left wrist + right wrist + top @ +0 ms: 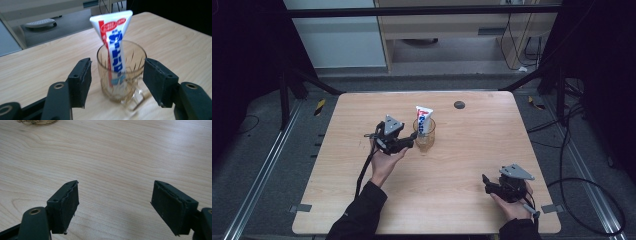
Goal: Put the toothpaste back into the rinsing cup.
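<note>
A clear glass cup (pixel 425 134) (pixel 121 72) stands upright near the middle of the wooden table (pixel 472 165). A white toothpaste tube (pixel 424 119) (pixel 113 40) with blue and red print leans inside it, its flat end up. My left gripper (pixel 412 141) (pixel 116 82) is open just left of the cup, one jaw on each side of the glass, apart from it. My right gripper (pixel 486 181) (pixel 113 205) is open low over bare wood at the front right, with nothing between its jaws.
A small dark round disc (pixel 459 104) lies near the table's far edge. The cup's base (pixel 37 122) peeks in at the top left of the right gripper view. Cables trail on the floor to the right, and shelving stands behind the table.
</note>
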Demonstrator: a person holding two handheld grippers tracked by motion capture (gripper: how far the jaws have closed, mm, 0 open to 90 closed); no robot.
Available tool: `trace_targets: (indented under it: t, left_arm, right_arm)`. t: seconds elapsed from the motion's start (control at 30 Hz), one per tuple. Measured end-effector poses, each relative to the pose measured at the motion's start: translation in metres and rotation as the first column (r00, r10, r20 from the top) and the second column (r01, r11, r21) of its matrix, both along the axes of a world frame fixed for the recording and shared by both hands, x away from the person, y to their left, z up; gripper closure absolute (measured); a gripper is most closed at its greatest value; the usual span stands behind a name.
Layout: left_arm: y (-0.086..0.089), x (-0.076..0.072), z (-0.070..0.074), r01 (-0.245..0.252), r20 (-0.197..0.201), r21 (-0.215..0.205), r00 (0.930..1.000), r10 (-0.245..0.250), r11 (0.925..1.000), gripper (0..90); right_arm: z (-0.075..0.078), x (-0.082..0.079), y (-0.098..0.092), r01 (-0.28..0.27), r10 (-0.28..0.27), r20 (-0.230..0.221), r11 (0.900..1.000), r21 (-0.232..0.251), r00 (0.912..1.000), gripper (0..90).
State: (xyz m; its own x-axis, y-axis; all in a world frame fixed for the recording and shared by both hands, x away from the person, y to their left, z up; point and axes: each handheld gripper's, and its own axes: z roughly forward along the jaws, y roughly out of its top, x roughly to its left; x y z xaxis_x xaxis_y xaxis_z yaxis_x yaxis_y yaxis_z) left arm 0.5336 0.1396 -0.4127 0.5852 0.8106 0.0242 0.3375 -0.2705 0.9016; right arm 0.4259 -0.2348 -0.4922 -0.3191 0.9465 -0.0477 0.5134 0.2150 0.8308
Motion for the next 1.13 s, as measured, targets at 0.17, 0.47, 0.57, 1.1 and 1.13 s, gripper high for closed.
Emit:
trace_targets:
  t: [0.17,0.47,0.57,1.1,1.13]
  left_arm:
    - [0.019,-0.014,-0.003,-0.005,-0.012,-0.004,0.9999,0.005,1.0000,33.0]
    - [0.045,-0.039,-0.009,-0.006,-0.019,0.098,0.9998,0.008,0.9952,27.6]
    - [0.055,-0.047,-0.013,-0.014,-0.021,0.103,0.9996,0.017,0.9946,26.9]
    - [0.120,-0.088,-0.034,-0.141,-0.045,0.084,0.9883,0.145,0.9864,25.4]
    - [0.124,-0.090,-0.036,-0.150,-0.043,0.088,0.9871,0.154,0.9848,25.5]
  right_arm:
    - [0.000,-0.001,-0.002,0.007,-0.007,0.004,1.000,0.002,1.0000,21.1]
    - [0.001,-0.004,-0.013,0.032,-0.032,0.008,0.999,0.014,0.9994,18.9]
    - [0.001,-0.005,-0.014,0.038,-0.038,0.008,0.999,0.015,0.9992,18.0]
    - [0.000,-0.006,-0.020,0.056,-0.056,0.000,0.998,0.011,0.9984,15.7]
    - [0.000,-0.006,-0.019,0.055,-0.055,0.001,0.998,0.009,0.9985,15.6]
